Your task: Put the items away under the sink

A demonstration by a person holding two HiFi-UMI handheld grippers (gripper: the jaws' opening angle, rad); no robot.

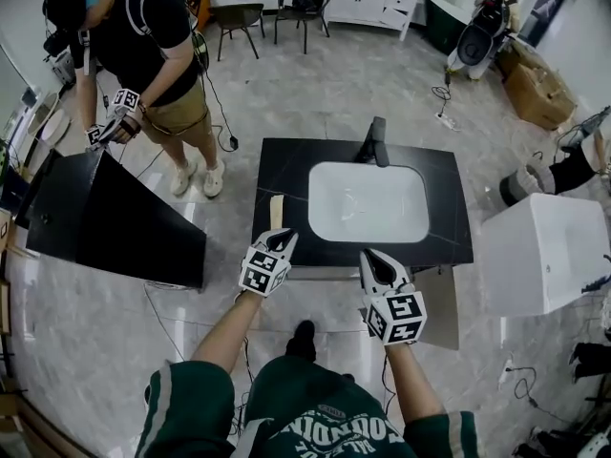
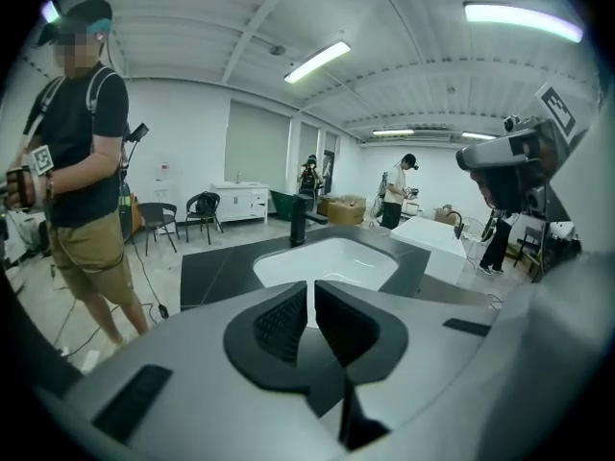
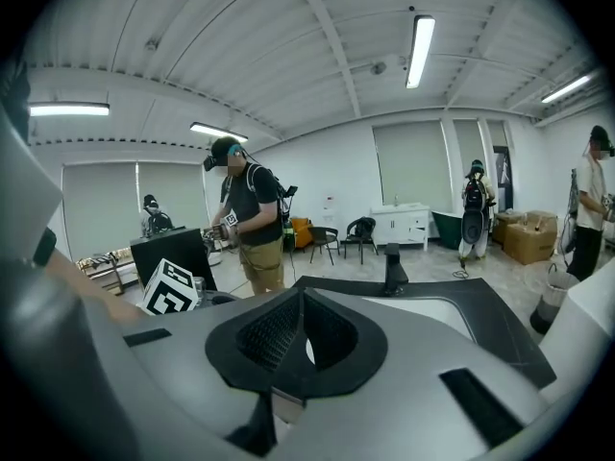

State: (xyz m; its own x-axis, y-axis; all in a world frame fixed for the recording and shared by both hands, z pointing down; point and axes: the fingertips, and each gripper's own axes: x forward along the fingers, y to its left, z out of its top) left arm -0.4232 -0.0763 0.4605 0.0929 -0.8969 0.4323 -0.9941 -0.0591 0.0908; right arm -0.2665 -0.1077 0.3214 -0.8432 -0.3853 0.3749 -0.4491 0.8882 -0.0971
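The black vanity top (image 1: 286,175) with its white sink basin (image 1: 368,201) and black faucet (image 1: 378,140) stands right in front of me. A slim beige item (image 1: 276,212) lies on the top's left part. My left gripper (image 1: 284,239) hovers at the front left edge, jaws shut and empty. My right gripper (image 1: 370,257) hangs by the front edge below the basin, also shut and empty. In the left gripper view the left gripper (image 2: 309,292) points at the basin (image 2: 327,261). In the right gripper view the right gripper (image 3: 301,301) points over the vanity top (image 3: 500,320) towards the faucet (image 3: 392,268).
A grey panel (image 1: 441,305), like an open cabinet door, juts out below the vanity's front right. A black counter (image 1: 115,219) stands at the left, with a person (image 1: 153,46) holding grippers beside it. A white unit (image 1: 544,252) stands at the right. Cables cross the floor.
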